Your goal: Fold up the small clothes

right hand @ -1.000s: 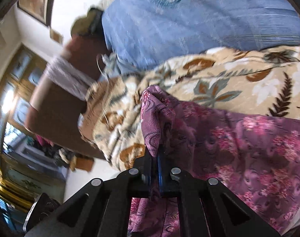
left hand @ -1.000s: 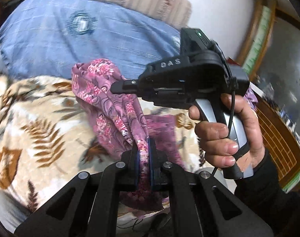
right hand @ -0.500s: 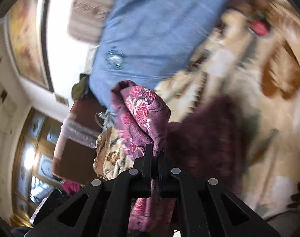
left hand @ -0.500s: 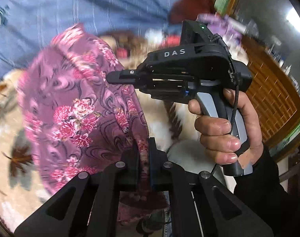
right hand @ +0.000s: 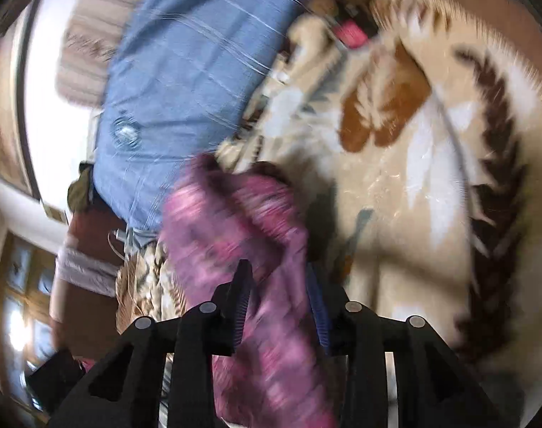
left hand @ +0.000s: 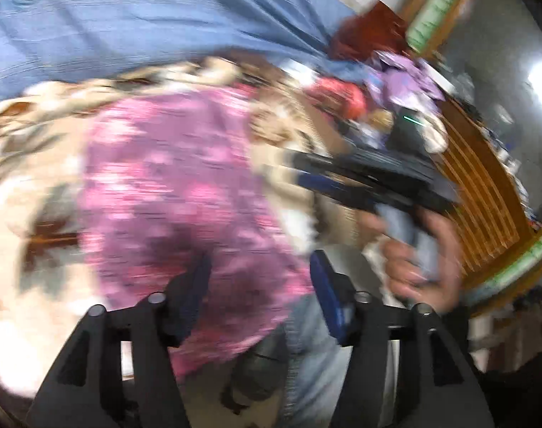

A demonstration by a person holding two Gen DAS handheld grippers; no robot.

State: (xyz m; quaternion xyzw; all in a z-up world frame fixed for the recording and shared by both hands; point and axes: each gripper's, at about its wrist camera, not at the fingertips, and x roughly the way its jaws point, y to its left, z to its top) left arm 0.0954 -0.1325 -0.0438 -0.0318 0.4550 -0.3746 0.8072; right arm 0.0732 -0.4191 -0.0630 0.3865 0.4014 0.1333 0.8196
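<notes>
Release step: left gripper (left hand: 260, 285) and right gripper (right hand: 279, 303) fingers both spread wide, gripping nothing, pink floral cloth garment (left hand: 178, 185) lying on leaf-print bed blanket (right hand: 431, 178); next, regrasp edge to fold.

Left hand-held gripper (left hand: 260, 285) and right hand-held gripper (right hand: 279, 303) both spread wide.

A small purple-pink floral fabric garment (left hand: 171, 192) is seen spread over a cream blanket printed with brown leaves (right hand: 431, 164). It is rumpled, its details lost to motion blur.
</notes>
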